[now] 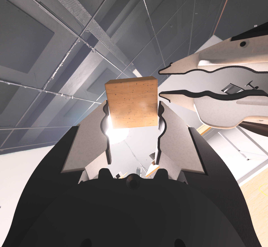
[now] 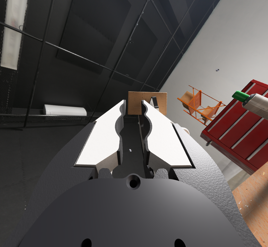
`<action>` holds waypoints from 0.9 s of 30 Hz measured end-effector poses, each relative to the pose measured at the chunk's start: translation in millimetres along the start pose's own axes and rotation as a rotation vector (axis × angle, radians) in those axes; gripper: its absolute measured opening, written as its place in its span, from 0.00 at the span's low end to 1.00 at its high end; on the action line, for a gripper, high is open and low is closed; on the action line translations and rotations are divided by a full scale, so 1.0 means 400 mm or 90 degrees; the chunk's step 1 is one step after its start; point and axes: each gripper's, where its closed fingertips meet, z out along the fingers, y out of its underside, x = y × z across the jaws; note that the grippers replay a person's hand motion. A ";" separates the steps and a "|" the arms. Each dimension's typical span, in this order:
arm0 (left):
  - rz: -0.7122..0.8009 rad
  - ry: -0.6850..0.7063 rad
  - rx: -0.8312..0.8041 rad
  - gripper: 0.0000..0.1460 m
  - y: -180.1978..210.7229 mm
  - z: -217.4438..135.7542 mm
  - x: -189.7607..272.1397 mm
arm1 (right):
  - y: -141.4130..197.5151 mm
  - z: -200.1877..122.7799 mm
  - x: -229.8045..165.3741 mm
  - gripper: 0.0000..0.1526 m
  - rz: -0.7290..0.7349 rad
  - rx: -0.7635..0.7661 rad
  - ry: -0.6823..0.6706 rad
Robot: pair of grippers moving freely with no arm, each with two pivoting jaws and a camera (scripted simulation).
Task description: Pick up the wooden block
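Note:
The wooden block (image 1: 131, 102), a light brown cube, is held up in the air against the ceiling. My left gripper (image 1: 133, 102) is shut on it, with one finger on each side of its lower half. My right gripper (image 1: 159, 83) comes in from the right, with its two tips just beside the block's right face and nothing between them. In the right wrist view my right gripper (image 2: 133, 101) is open and empty, and the block (image 2: 162, 103) sits just past its tips. One left gripper finger (image 2: 154, 102) shows dark against the block.
A grey can with a green cap (image 2: 246, 102) lies tilted at the right. Behind it stand a red drawer cabinet (image 2: 239, 131) and an orange rack with boxes (image 2: 198, 105). A bright lamp (image 1: 116, 134) glares below the block. Dark ceiling beams and cable trays are overhead.

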 end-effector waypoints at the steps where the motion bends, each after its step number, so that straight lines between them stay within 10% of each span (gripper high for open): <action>1: -0.005 0.002 -0.001 0.47 0.000 0.000 0.001 | 0.000 -0.001 0.000 0.14 0.006 0.004 -0.003; 27: -0.058 0.047 -0.034 0.47 0.023 0.014 -0.009 | 0.028 0.019 0.009 0.14 -0.035 -0.090 0.026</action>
